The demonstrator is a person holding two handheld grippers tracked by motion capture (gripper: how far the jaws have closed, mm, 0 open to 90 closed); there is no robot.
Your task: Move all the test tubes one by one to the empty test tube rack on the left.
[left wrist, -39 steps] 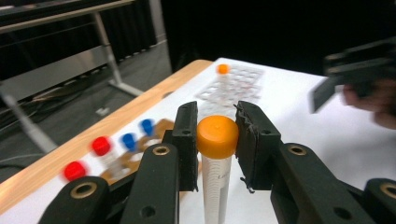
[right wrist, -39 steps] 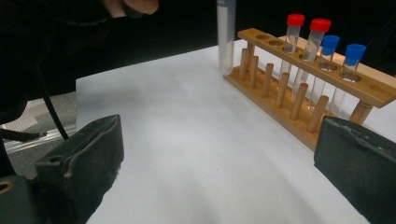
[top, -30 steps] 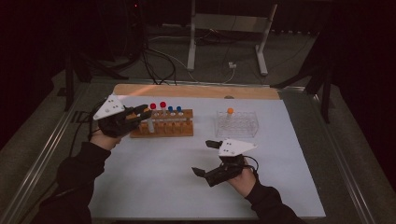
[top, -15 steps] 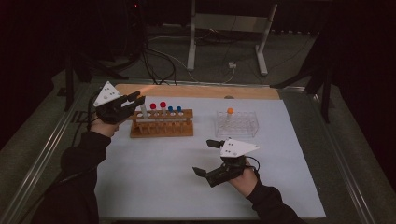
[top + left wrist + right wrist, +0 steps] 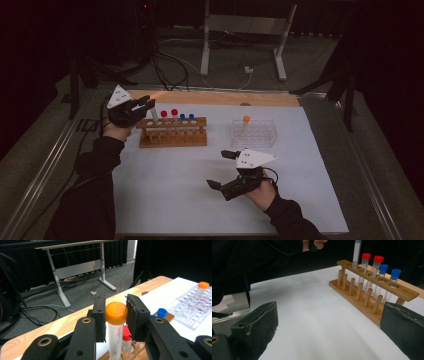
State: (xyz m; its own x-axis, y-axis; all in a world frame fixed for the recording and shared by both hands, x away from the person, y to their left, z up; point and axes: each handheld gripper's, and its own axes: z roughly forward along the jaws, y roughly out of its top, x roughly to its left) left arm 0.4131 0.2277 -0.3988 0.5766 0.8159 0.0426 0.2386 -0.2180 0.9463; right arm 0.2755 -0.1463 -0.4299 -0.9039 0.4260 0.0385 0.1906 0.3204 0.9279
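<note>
A wooden rack [image 5: 172,137] stands at the back left of the white mat and holds two red-capped tubes [image 5: 169,113] and two blue-capped tubes [image 5: 187,117]. My left gripper [image 5: 144,105] is shut on the orange cap [image 5: 116,313] of a clear tube [image 5: 356,252]. That tube's lower end sits in the rack's [image 5: 367,300] leftmost hole. My right gripper [image 5: 220,169] hovers open low over the mat's middle, its jaws wide apart with nothing between them [image 5: 329,330]. A second orange-capped tube [image 5: 246,120] stands in a clear plastic rack [image 5: 253,134].
The white mat [image 5: 165,200] lies on a wooden table [image 5: 220,98] with metal rails at both sides. Behind the table are a desk frame [image 5: 245,45] and floor cables [image 5: 165,60]. A person's dark sleeves enter from the bottom.
My left gripper has shifted back toward the rack's left end and risen a little, with the orange-capped tube in it. The right gripper has barely moved.
</note>
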